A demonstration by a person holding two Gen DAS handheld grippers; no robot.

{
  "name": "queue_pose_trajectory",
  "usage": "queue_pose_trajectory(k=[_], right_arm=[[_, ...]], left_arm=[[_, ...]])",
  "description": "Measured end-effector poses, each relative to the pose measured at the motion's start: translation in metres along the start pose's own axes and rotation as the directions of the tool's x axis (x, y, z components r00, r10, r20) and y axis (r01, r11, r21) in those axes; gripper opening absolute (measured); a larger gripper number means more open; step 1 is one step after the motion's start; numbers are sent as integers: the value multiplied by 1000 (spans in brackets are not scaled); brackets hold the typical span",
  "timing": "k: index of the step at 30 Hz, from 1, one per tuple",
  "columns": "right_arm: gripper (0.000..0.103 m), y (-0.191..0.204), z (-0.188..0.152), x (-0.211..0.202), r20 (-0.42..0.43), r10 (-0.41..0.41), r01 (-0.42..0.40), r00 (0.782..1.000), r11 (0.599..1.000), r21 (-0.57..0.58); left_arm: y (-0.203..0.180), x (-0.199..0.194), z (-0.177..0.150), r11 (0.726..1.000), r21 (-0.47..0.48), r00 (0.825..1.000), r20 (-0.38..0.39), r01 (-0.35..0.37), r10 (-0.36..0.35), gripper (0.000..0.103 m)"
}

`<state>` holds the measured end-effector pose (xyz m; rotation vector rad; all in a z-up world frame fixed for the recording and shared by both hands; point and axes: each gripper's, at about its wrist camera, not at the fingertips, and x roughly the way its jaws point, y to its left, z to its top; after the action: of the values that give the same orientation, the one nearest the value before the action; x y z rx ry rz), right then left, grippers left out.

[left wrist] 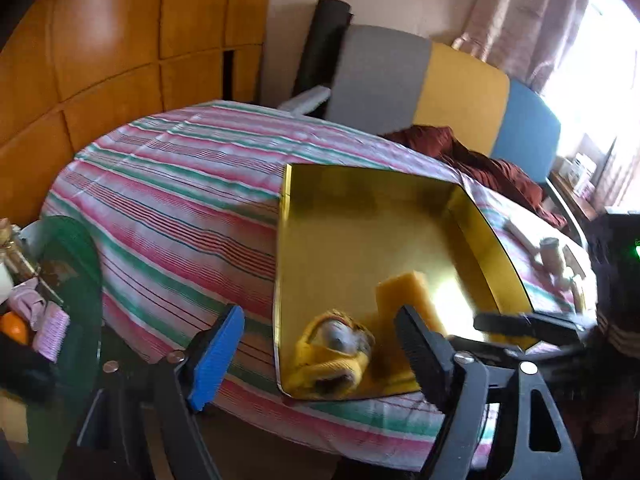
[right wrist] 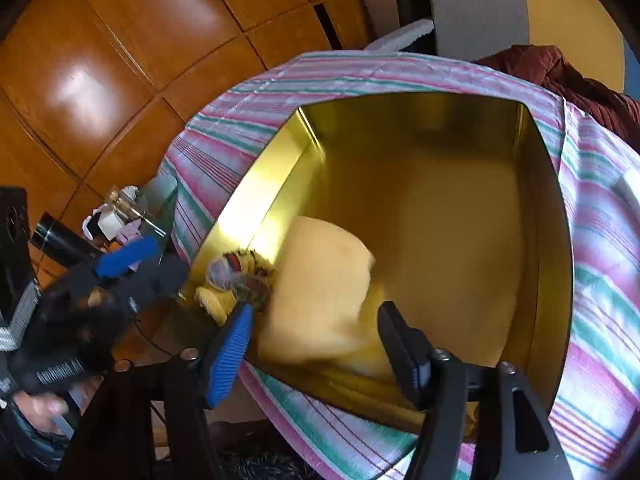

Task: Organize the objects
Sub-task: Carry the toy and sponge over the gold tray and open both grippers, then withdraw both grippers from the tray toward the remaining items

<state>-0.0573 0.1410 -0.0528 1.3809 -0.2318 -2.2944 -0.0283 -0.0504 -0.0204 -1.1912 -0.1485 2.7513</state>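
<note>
Now | sponge in tray | beyond open right jaws, untouched

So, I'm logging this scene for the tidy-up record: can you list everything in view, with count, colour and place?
tray: one, gold, on the striped bedspread
sponge: one, yellow, in the tray's near end
knitted item: one, yellow, in the tray's near corner beside the sponge
bedspread: one, pink, green and white stripes, over the bed
blanket: one, maroon, by the headboard
headboard: one, grey, yellow and blue panels
side table: one, green glass, cluttered, beside the bed
left gripper: open, empty
right gripper: open, above the sponge
</note>
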Motion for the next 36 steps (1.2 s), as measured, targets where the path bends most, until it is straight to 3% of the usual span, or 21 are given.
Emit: queue_pose_trajectory(k=[5,12,22,36], right_arm=[[75,-7,-11,-20,42,-94,94,995,996,8],[83,-13,-23,-48,128,-257,256,958,966,27],[83,-29,-34,-75,187,-375,364,908,927,92],[84,-75,-58,-107,193,-497,456,846,862,220]], left_arm=[[-9,-4,3,1000,3,999,33,-29,29,92],[-37,-12,5,995,90,997,61,-42,37,95],[-68,-19,2,986,168,998,60,-6,-4,96],[-121,-19,-12,954,282,994,13,102,-110,98]])
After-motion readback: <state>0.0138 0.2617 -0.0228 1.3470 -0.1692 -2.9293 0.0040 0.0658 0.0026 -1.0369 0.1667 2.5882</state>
